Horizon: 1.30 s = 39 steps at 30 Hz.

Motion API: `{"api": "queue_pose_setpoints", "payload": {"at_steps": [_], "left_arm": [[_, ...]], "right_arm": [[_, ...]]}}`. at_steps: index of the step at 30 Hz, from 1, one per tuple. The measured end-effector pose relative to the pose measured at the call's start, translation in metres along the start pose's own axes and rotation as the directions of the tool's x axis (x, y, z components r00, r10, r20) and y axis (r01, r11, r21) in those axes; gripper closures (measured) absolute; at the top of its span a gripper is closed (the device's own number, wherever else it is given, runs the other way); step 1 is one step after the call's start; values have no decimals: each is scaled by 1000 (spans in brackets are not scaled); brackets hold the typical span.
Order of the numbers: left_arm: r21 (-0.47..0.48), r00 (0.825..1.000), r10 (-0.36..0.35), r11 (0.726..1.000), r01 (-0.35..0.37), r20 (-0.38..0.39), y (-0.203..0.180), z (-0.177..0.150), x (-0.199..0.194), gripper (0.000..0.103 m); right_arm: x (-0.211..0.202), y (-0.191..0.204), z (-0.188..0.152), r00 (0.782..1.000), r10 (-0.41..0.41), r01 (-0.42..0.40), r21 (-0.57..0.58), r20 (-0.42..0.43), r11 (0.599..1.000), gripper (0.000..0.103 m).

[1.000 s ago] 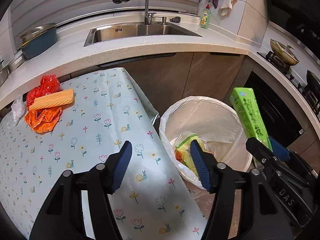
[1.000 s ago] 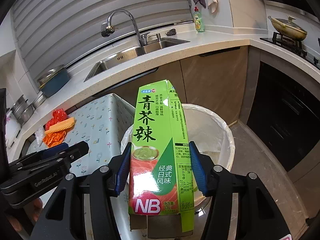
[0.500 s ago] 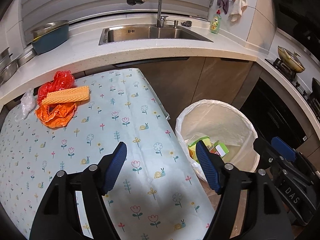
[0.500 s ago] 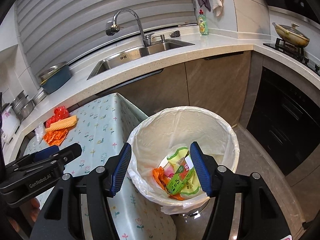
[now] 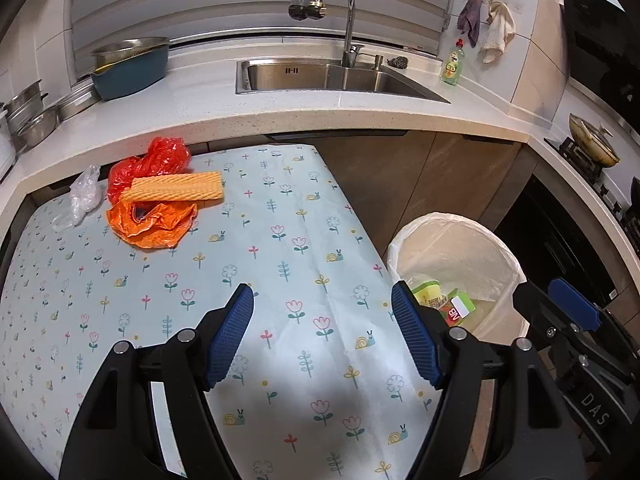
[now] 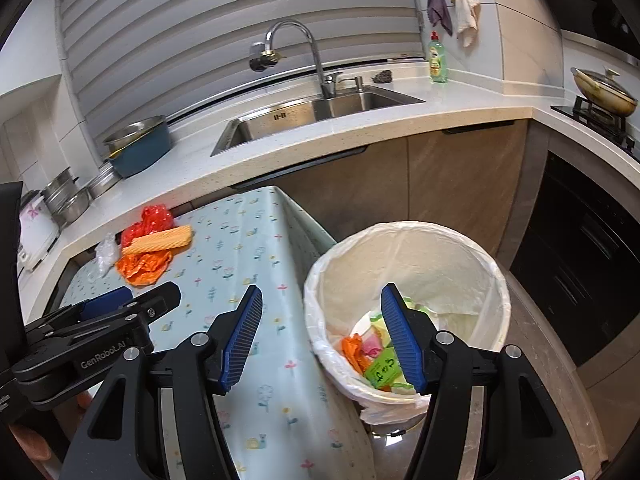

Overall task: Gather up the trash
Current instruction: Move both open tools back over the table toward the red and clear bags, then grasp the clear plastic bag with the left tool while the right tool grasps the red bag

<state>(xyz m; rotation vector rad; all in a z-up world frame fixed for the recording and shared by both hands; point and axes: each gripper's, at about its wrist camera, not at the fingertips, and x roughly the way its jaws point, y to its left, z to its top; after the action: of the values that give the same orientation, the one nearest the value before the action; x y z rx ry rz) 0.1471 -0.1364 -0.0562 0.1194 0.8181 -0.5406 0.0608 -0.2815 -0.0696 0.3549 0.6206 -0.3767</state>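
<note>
Your left gripper [image 5: 322, 332] hangs released over bare flowered tablecloth [image 5: 280, 248]. Your right gripper [image 6: 320, 336], also empty-jawed, straddles the table edge and the white-lined round bin [image 6: 496, 280] holding wrappers [image 6: 372, 356].

Black tongs [image 5: 322, 336], ribbed blue pads [image 5: 230, 338], silver screws

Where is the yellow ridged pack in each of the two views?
Left wrist view: the yellow pack lies upper left, on the table's far end, across the red bag and orange bag.
Right wrist view: the same pack is at middle left, smaller, between those bags.
Shared landmark: the tap over the sink.
</note>
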Motion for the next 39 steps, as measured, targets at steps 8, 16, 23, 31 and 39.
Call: {"api": "queue_pose_setpoints", "payload": {"at_steps": [8,16,23,31,39], "left_arm": [[-59,999,35,998,-35,9,41,-1,-10,35],[-119,997,77,990,-75,13,89,-3,-17,35],[-172,992,124,978,-119,15,143,-1,-19,35],[-238,980,200,952,-191,16,223,14,-9,34],[-268,966,257,932,-245,11,290,41,21,32]], "right_arm": [[2,44,0,999,52,-52,-60,-6,997,43],[9,90,-2,994,103,-105,-113,-24,988,43],[25,140,-1,986,155,-162,-163,-53,973,43],[63,205,9,971,222,-236,-204,-88,950,43],[125,261,28,957,263,-284,-214,-125,934,43]]}}
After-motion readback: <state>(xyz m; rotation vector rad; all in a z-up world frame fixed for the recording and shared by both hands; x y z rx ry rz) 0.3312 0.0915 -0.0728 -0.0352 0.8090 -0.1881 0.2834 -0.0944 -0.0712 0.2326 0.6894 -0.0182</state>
